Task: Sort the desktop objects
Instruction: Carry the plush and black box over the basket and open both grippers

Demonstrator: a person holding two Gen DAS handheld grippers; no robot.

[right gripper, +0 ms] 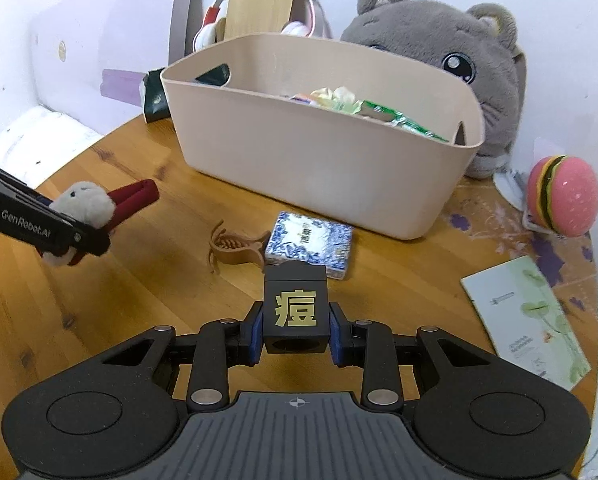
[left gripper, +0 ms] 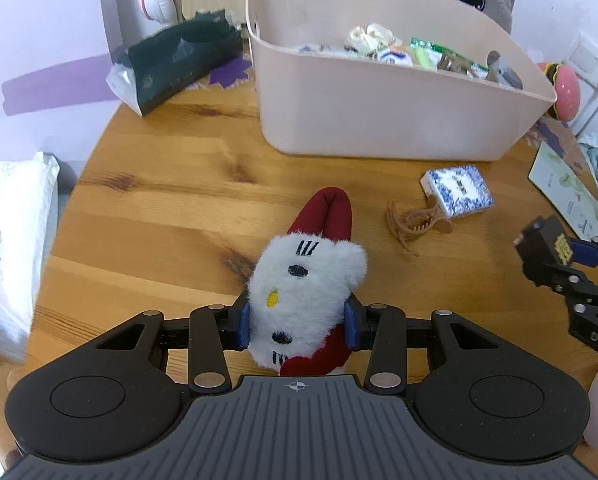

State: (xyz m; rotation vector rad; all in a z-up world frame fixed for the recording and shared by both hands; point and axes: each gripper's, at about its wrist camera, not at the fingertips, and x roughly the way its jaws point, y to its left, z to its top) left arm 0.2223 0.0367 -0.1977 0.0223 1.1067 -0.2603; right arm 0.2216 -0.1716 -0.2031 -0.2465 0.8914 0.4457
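My left gripper (left gripper: 297, 322) is shut on a white and red plush cat toy (left gripper: 303, 288), held over the wooden table (left gripper: 159, 200); the toy also shows in the right wrist view (right gripper: 87, 202). My right gripper (right gripper: 295, 330) is shut on a black box with a gold character (right gripper: 295, 306), also seen in the left wrist view (left gripper: 547, 250). The beige bin (left gripper: 379, 116), with several items inside, stands at the back (right gripper: 319, 160). A brown hair claw (left gripper: 413, 222) and a blue-white patterned pack (left gripper: 457, 190) lie on the table in front of it.
A dark tissue pack (left gripper: 171, 68) lies left of the bin. A grey plush cat (right gripper: 459, 76) sits behind the bin, a burger toy (right gripper: 563, 196) to its right. A booklet (right gripper: 527, 316) lies at the right table edge. A white pillow (left gripper: 7, 248) is beyond the left edge.
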